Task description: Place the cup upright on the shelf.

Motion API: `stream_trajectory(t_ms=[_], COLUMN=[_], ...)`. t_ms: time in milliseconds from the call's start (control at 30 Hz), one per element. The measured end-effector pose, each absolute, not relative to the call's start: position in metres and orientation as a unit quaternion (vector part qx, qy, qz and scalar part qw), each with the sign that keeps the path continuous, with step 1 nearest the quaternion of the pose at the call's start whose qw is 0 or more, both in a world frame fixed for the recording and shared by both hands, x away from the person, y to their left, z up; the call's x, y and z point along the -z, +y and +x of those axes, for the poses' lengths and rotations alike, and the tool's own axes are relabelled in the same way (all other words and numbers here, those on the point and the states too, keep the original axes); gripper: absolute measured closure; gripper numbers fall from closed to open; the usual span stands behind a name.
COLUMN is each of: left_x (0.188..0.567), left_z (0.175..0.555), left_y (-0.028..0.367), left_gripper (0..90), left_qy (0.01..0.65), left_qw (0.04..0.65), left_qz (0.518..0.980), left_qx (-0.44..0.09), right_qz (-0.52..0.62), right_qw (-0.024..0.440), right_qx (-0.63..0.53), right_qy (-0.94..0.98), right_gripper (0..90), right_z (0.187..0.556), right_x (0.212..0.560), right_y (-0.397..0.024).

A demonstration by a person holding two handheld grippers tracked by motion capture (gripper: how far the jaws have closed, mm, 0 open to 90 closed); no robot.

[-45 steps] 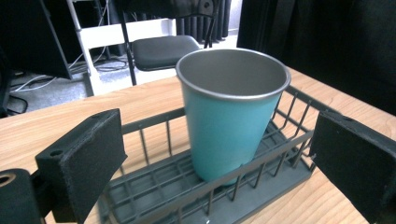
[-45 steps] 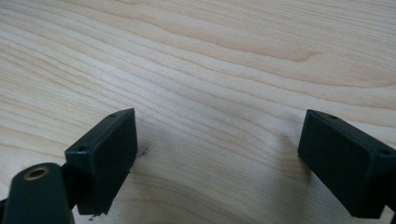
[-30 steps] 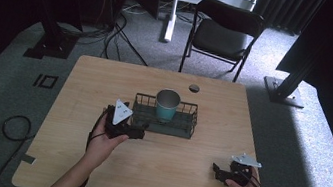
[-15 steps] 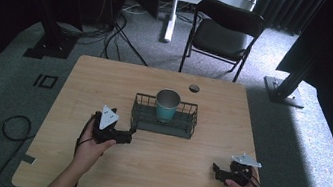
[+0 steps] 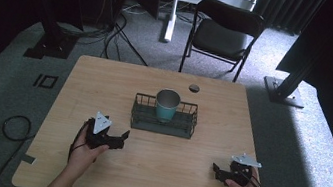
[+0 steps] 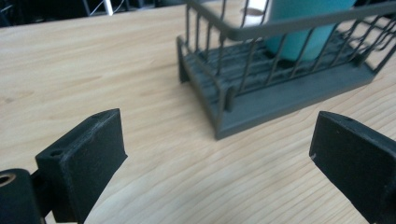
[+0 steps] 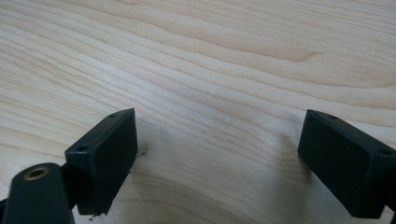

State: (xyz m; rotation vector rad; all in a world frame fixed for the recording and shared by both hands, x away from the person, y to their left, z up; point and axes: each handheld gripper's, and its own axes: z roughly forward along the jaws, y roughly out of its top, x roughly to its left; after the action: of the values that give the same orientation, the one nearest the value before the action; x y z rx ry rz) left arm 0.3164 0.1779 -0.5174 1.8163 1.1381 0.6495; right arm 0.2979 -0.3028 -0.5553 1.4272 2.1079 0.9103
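Standing upright in the middle of a dark wire basket with a slatted floor, the teal cup with a grey rim looks like a light, thin-walled tumbler, probably metal or hard plastic, stiff enough to take a squeeze but smooth and likely slippery, so it could tip or slide out of a careless pinch. Judging from its shape, the surest hold would be across the open rim, one jaw inside and one outside, or around the upper body above the basket's top rail, since the lower half sits behind the wire bars, as the left gripper view shows, where the cup rises behind the basket's near corner. The basket itself seems rigid and a little heavier, and its top rail offers a firm bar to grip if it must be steadied. It sits at the centre of the pale wooden table. The left claw rests on the table just short of the basket's near left corner, its jaws spread wide and holding nothing, pointed toward the basket. The right claw lies well apart, near the table's front right edge, also wide open and empty over bare wood. A small round hole marks the table's far side, and a black folding chair stands on the grey carpet beyond.
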Motion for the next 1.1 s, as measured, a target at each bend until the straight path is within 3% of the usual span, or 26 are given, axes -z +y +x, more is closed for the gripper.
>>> stream_trajectory(t_ms=[433,1100], left_x=[0.54,0.55], left_z=[0.313,0.31], left_y=[0.201,0.223], left_gripper=[3.9,3.9], left_qy=[0.481,0.507], left_qw=[0.369,0.334], left_qz=[0.76,0.758], left_qx=[-0.234,-0.237], right_qz=[0.515,0.515], right_qw=[0.217,0.217], right_qx=[-0.329,-0.329], right_qy=[0.761,0.761], right_gripper=[11.5,11.5], right_z=[0.298,0.298], right_x=[0.555,0.555], right_y=[-0.303,-0.303])
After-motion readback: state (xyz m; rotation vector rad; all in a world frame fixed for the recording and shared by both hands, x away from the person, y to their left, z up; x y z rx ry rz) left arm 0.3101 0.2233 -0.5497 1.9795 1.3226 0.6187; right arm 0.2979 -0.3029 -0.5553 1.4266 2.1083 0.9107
